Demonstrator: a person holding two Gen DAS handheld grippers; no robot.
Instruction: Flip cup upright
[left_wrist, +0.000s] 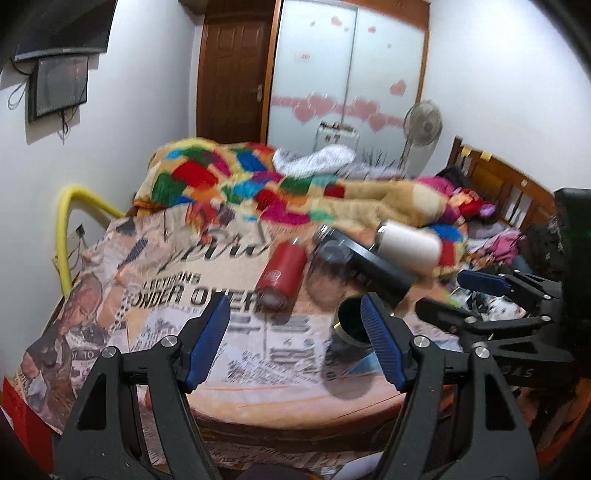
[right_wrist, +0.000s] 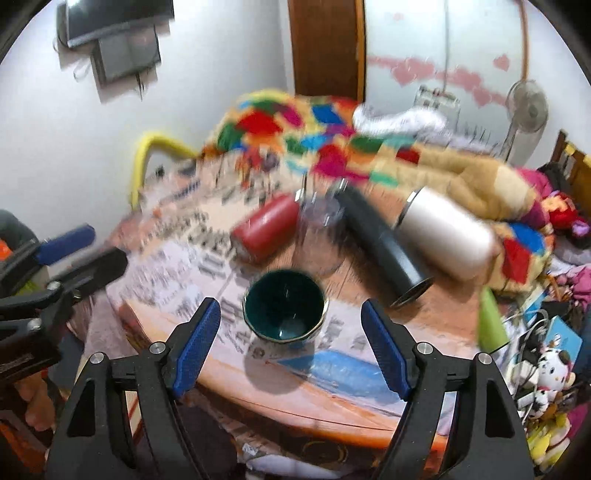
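Note:
A dark green cup with a gold rim (right_wrist: 285, 309) stands upright, mouth up, near the front edge of the newspaper-print bedspread; it also shows in the left wrist view (left_wrist: 351, 323), partly behind my right finger. My right gripper (right_wrist: 291, 314) is open and empty, its blue pads either side of the cup and a little short of it. My left gripper (left_wrist: 295, 314) is open and empty, left of the cup. A clear cup (right_wrist: 319, 236) stands behind the green one, blurred; which way up it stands I cannot tell.
A red bottle (right_wrist: 267, 230), a black flask (right_wrist: 384, 243) and a white flask (right_wrist: 448, 236) lie on their sides behind the cups. A patchwork quilt (left_wrist: 258, 177) is heaped further back. Toys and clutter (right_wrist: 546, 369) sit at the right.

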